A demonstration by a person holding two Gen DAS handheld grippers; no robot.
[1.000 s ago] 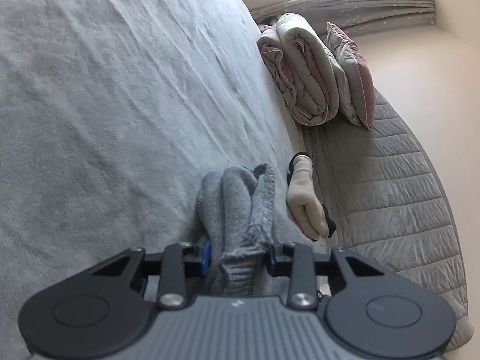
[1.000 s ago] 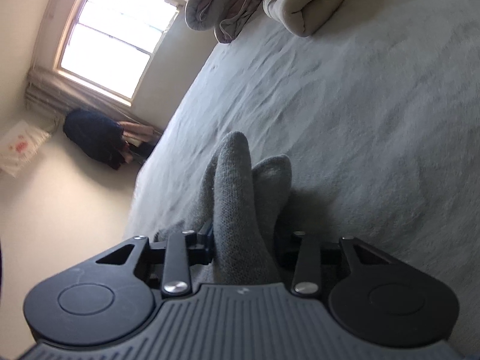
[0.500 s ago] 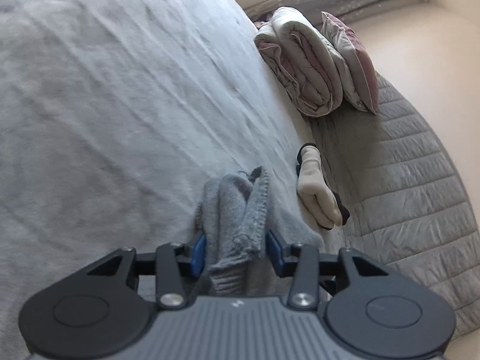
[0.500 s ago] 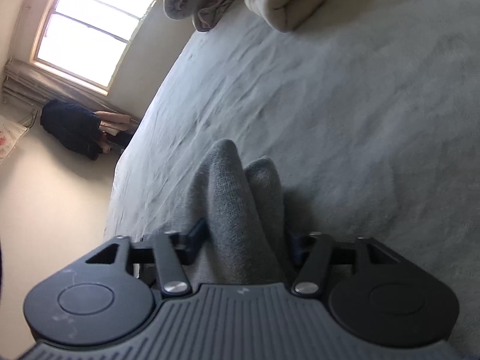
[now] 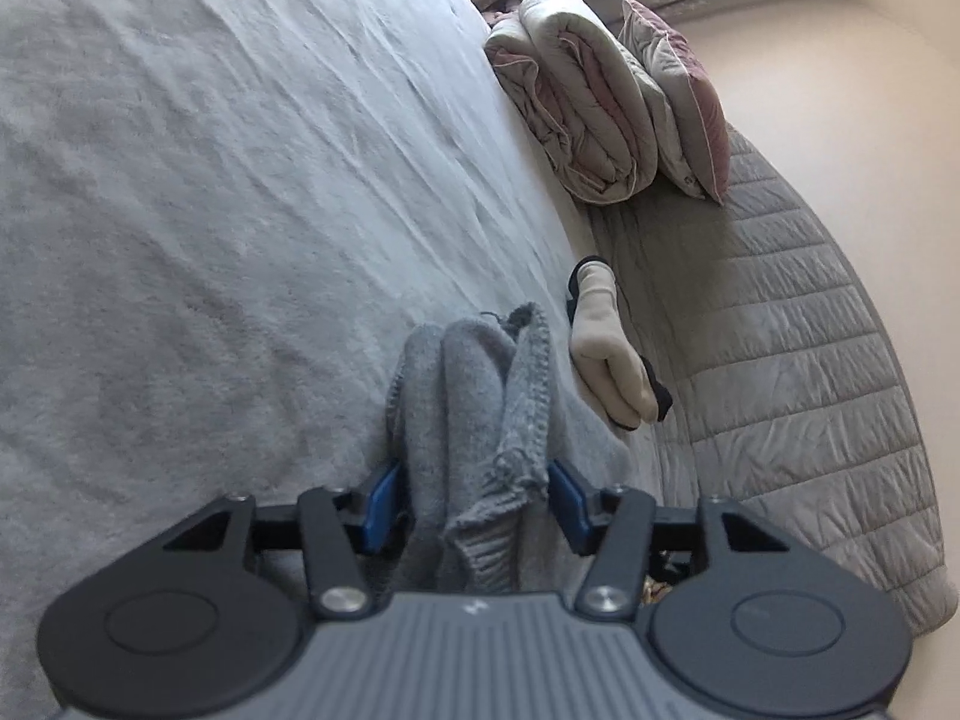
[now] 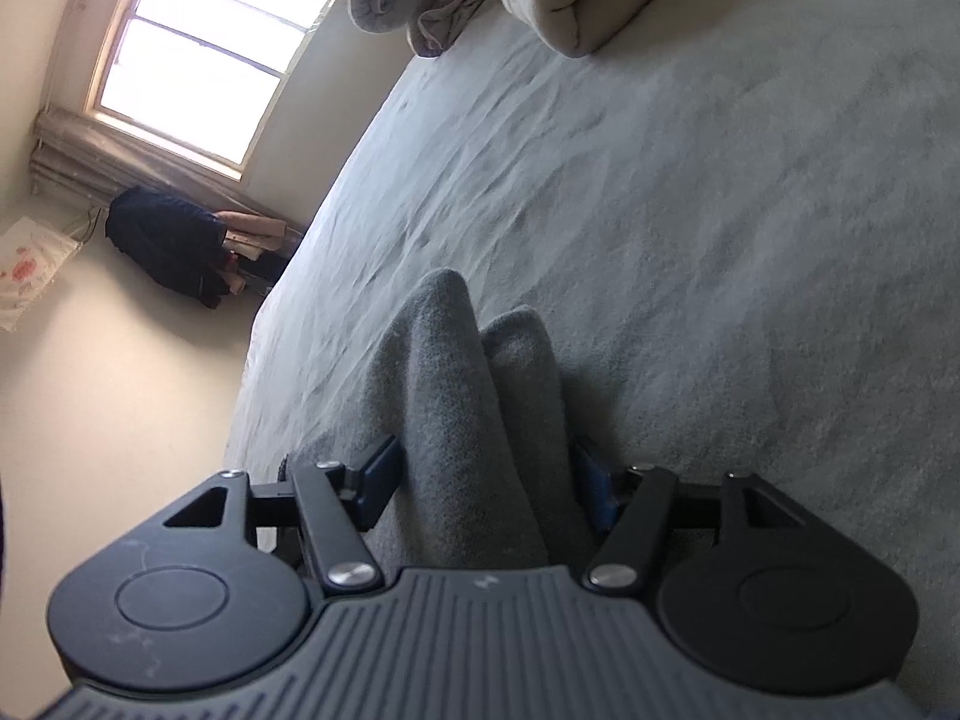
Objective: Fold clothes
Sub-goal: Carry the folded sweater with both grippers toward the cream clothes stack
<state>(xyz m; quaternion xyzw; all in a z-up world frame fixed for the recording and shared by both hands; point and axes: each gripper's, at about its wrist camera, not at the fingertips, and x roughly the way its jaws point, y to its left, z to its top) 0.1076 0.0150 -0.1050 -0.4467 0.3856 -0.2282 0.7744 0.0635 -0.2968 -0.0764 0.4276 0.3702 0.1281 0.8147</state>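
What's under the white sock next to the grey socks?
The white sock lies on the grey bedsheet, at its edge beside the quilted cover. Something black pokes out from underneath it; the rest is hidden.

The grey socks [image 5: 474,396] are showing a coarse, fuzzy knit with fraying ribbed cuffs. The bed [image 5: 210,192] is wearing a soft, matt, wrinkled fleece cover. The left hand-held gripper [image 5: 471,495] is looking like matt black plastic with shiny metal screws.
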